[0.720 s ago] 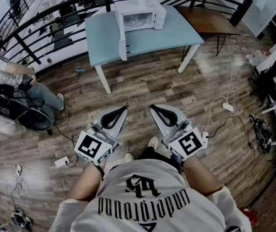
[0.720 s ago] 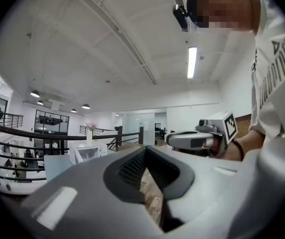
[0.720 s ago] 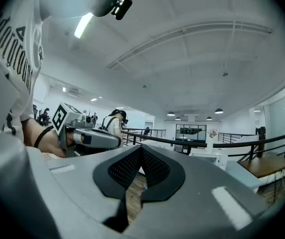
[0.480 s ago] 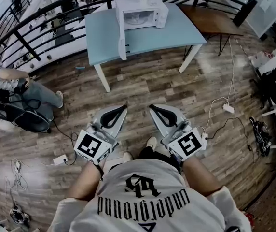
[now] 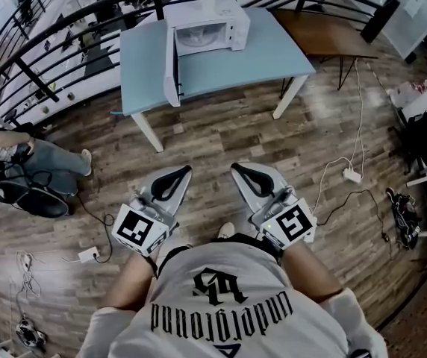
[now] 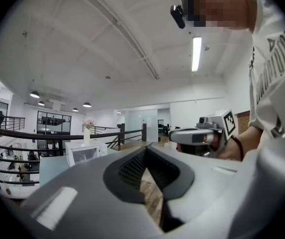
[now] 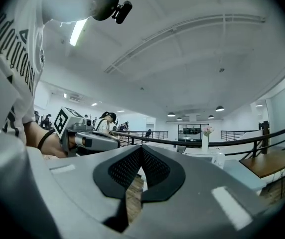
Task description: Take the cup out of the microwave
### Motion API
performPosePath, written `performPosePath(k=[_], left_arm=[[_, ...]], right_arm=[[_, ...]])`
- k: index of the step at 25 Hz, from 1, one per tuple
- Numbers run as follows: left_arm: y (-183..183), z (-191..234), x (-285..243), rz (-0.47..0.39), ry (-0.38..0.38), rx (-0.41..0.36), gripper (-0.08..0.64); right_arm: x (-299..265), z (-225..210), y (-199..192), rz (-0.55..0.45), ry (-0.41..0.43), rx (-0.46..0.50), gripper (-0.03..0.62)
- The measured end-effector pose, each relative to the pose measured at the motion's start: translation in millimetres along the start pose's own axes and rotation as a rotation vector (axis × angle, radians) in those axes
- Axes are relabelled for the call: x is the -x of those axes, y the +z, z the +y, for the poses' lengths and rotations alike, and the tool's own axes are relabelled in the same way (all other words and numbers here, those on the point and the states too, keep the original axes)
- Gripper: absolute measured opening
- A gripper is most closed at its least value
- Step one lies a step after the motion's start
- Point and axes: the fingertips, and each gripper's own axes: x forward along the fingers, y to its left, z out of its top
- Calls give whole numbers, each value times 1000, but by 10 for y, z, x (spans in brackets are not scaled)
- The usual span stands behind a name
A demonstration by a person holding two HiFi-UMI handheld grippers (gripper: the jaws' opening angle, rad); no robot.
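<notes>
While the person stands well back from the light blue table (image 5: pixel 266 51), the left gripper (image 5: pixel 186 169) and the right gripper (image 5: pixel 235 168) are held level near the body, each with its jaws pressed together and nothing in them. The white microwave (image 5: pixel 212 22) sits on the far part of the table with its door (image 5: pixel 172 67) swung wide open; the cup should be inside, but it is too small to see. This looks like the very start, so the next move is to walk closer, open one gripper and reach inside.
</notes>
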Motion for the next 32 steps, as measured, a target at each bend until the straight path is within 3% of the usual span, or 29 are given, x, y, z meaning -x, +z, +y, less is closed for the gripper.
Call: performPosePath(k=[7,11,16,20,32], left_arm=[[-25,-49,-496,-11,28,45,51],[-35,-13,-691,-1,26,31,51],[-84,73,-963,6,8,-13,50],[-162,203,-1240,4,-23,33,49],[-233,1145,-1865,20,-17,45,50]], right_arm=[[143,-489,-114,10,26,-4,0],[129,-667,-179,17,25,-3,0],[90,-828,-343,73,26,-11,0],[34,-1024,-377,85,20,-21,0],[-830,-1732,-546,114,36,-35,0]])
